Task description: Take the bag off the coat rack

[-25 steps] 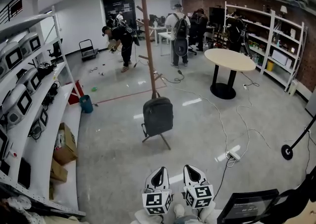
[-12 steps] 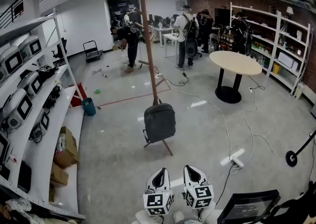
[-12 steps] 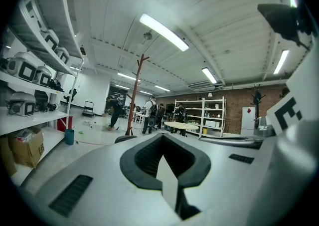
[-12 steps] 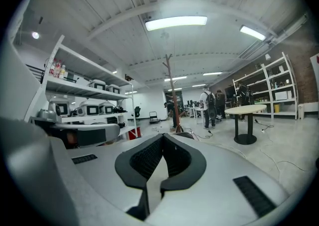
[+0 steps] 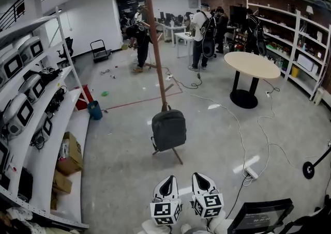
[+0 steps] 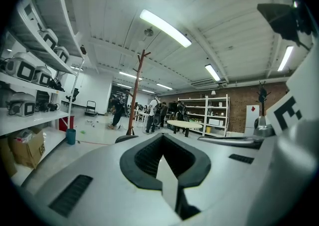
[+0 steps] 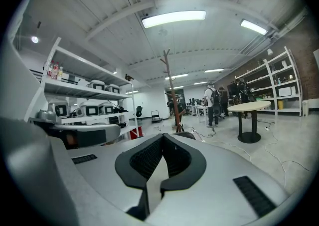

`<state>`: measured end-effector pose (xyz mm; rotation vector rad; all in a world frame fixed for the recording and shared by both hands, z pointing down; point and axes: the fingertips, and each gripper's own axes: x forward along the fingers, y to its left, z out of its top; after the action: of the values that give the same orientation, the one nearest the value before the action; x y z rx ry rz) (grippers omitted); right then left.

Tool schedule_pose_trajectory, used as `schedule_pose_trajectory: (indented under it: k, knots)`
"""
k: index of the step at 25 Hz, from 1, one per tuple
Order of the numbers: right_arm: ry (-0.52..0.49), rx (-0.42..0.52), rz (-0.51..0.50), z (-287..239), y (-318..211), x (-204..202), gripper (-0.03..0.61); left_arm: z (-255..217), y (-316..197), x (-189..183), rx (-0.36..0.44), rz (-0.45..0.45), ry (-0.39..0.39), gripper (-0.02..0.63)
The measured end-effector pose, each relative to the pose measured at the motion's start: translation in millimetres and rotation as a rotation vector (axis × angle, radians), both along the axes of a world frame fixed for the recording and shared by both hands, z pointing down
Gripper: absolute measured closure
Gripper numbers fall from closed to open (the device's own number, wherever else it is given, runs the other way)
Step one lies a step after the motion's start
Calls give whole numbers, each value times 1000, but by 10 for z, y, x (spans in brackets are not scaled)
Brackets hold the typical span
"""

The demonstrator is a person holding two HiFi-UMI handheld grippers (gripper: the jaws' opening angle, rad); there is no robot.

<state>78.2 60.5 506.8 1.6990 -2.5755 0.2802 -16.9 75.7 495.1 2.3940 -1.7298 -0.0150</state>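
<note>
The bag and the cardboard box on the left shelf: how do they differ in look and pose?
The bag is dark grey; the cardboard box is brown. The bag hangs low on the coat rack; the cardboard box sits on the low shelf at the left. The bag looks soft and rounded, the cardboard box stiff and angular. Both are low down.

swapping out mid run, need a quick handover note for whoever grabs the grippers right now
Left gripper: shut, empty.
Right gripper: shut, empty.
Both are held low in front of the person, well short of the rack.
The dark bag hangs low on the wooden coat rack, out on the floor ahead.
Done: nothing; the bag is untouched.
Left: walk up, open a gripper, probably take the bag by its top handle, lift it off.
</note>
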Motion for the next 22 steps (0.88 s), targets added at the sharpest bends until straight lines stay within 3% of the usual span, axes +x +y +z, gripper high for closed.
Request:
schedule_pose_trajectory:
  k: [22]
  knots:
    - [-21,-33,-35,127,-727,84,568,86,-638,132,-13,-20,-32,614]
